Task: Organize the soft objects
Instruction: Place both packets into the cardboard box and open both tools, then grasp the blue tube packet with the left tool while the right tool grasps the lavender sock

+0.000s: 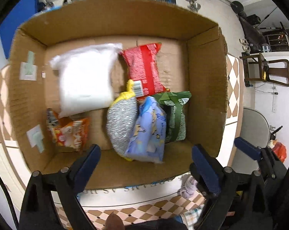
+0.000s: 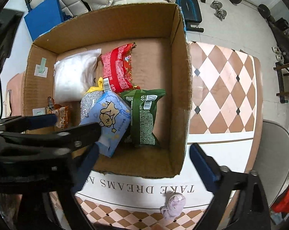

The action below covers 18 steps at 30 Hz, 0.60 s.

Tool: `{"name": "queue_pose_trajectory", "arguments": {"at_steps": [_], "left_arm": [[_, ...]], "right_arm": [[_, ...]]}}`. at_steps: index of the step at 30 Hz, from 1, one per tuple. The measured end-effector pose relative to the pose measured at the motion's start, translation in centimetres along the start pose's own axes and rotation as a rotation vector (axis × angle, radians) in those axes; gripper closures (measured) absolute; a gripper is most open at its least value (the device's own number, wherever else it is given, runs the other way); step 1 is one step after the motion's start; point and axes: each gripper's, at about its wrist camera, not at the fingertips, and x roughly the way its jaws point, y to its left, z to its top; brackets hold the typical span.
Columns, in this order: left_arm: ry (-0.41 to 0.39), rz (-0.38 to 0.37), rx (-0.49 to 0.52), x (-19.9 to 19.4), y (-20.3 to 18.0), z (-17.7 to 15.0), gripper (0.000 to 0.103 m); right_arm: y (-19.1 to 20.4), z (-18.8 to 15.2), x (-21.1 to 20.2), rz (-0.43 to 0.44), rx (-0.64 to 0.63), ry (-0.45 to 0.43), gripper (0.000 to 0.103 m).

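A cardboard box (image 1: 206, 88) (image 2: 180, 88) holds a white soft bag (image 1: 85, 80) (image 2: 73, 78), a red packet (image 1: 144, 69) (image 2: 117, 69), a green packet (image 1: 176, 118) (image 2: 144, 115), a blue tissue pack (image 1: 148, 132) (image 2: 110, 120), a silver-and-yellow scrubber (image 1: 121, 122) (image 2: 88, 101) and an orange packet (image 1: 71, 134) (image 2: 63, 115). My left gripper (image 1: 146, 170) (image 2: 75, 123) is open and empty above the box's near wall. My right gripper (image 2: 142, 164) is open and empty over the near edge. A lilac scrunchie (image 2: 173, 205) (image 1: 188, 188) lies on the table in front of the box.
The table (image 2: 221, 88) has a diamond-patterned cloth, bare to the right of the box. A grey chair (image 2: 273, 153) stands at the right. Dumbbells (image 2: 219, 9) and a weight bench (image 2: 190, 5) are on the floor beyond.
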Motion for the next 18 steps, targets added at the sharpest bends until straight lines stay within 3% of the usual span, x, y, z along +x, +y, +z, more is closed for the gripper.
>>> {"name": "queue_pose_trajectory", "arguments": {"at_steps": [8, 14, 18], "left_arm": [[-0.214, 0.167, 0.004, -4.6, 2.1, -5.2, 0.006], [-0.348, 0.253, 0.016, -7.8, 1.7, -8.8, 0.006], [-0.402, 0.263, 0.008, -9.6, 1.7, -11.0, 0.006]], "right_arm": [[0.1, -3.1, -2.6, -0.032, -0.006, -0.099, 0.000], [1.1, -6.0, -5.9, -0.041, -0.015, -0.204, 0.000], [2.1, -7.9, -7.7, -0.030, -0.023, -0.249, 0.000]]}}
